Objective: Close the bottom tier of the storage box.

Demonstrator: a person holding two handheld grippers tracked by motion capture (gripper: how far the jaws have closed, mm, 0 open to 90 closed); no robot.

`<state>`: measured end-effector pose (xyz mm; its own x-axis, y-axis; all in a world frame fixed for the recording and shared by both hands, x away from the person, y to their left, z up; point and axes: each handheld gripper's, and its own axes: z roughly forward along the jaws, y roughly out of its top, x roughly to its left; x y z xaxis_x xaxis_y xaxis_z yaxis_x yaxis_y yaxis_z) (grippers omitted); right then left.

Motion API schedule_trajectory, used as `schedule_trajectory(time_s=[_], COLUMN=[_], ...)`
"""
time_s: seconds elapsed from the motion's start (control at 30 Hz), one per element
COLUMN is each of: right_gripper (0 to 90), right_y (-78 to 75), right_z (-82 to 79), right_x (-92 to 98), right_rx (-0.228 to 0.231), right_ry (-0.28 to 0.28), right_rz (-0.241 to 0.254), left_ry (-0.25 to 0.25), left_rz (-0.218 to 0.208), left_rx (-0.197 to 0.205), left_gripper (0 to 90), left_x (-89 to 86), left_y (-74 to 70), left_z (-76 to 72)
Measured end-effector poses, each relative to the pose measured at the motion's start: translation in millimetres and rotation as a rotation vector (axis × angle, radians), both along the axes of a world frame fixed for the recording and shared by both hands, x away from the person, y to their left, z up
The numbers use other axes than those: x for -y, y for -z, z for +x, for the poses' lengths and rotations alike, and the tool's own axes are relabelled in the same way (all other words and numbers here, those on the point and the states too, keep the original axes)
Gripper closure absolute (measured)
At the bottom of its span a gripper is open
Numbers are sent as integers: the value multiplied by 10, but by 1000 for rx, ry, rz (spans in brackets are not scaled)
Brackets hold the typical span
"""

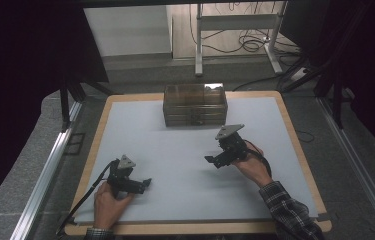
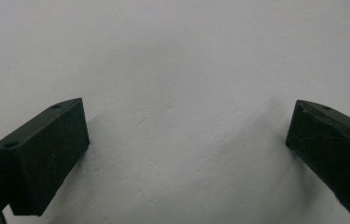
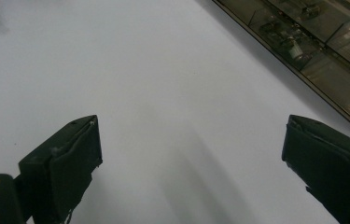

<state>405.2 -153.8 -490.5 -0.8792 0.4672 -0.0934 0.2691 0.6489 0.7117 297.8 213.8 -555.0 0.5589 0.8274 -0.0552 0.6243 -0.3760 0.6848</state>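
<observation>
A smoky clear plastic drawer box (image 1: 195, 104) stands at the far middle of the white mat (image 1: 185, 155). Its front, with small parts behind it, runs along the upper right of the right gripper view (image 3: 312, 42). My left gripper (image 1: 147, 182) rests low at the mat's near left, held by a hand, jaws wide apart over bare mat (image 2: 186, 135). My right gripper (image 1: 210, 160) hovers right of centre, a little in front of the box, open with nothing between its jaws (image 3: 191, 154). Both point toward the mat's middle.
The mat lies on a wooden board (image 1: 102, 120) with grey floor around it. Metal rails (image 1: 50, 170) run along both sides. A white table frame (image 1: 235, 25) and loose cables (image 1: 255, 42) lie beyond the far edge.
</observation>
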Motion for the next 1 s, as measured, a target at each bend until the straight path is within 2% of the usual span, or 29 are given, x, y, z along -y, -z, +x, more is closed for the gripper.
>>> schedule_trajectory(time_s=[1.0], right_gripper=[40], right_y=[-4], right_z=[-150], right_x=[194], right_rx=[1], right_ry=[5], right_rz=[-1], left_ry=[-3], left_rz=[-4], left_rx=[1], left_gripper=[0], left_x=[2], left_y=[1], left_z=[0])
